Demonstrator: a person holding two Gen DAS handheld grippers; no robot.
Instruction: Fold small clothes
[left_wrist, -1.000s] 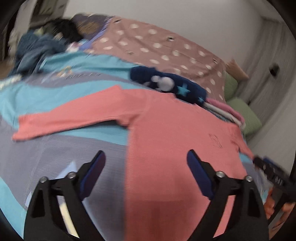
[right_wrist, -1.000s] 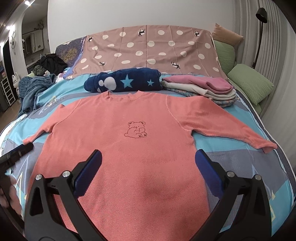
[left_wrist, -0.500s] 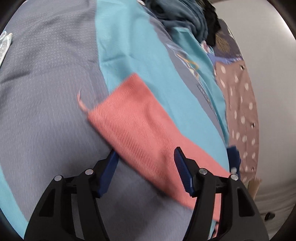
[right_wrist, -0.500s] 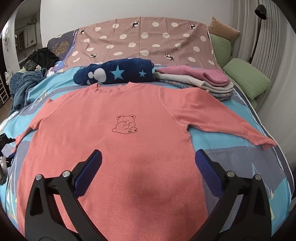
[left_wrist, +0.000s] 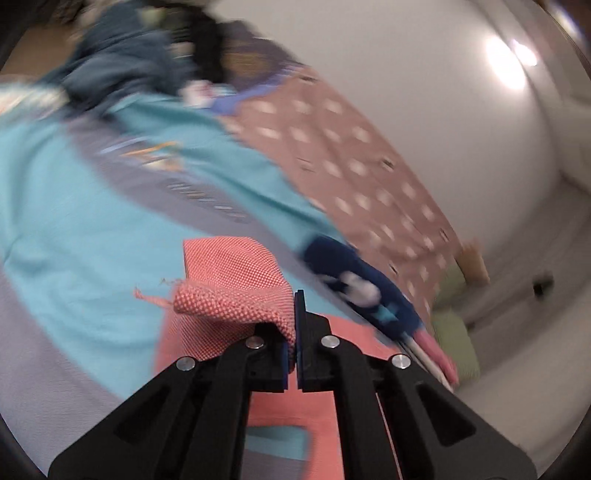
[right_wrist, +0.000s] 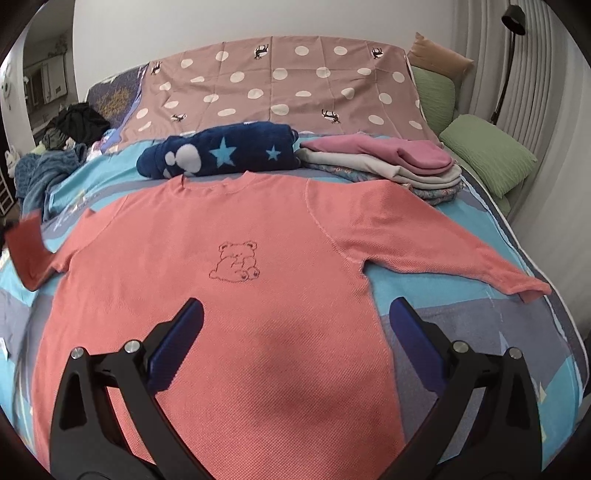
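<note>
My left gripper (left_wrist: 295, 332), spread around the sleeve cuff (left_wrist: 236, 291) half a second ago, now pinches it shut and lifts it, apparently clear of the turquoise-and-grey bedspread (left_wrist: 74, 206), though blur obscures this. My right gripper (right_wrist: 295, 325) still hovers, jaws wide apart, over the coral waffle-knit sweater with a bear outline (right_wrist: 236, 280), lying flat as before.

a big bed with a blue and grey cover (right_wrist: 461, 291) holds it all — a flat pink jumper with a little bear (right_wrist: 236, 280), a dark blue fluffy roll with stars (right_wrist: 221, 155), a stack of folded clothes (right_wrist: 388, 166) and green pillows (right_wrist: 487, 151).
</note>
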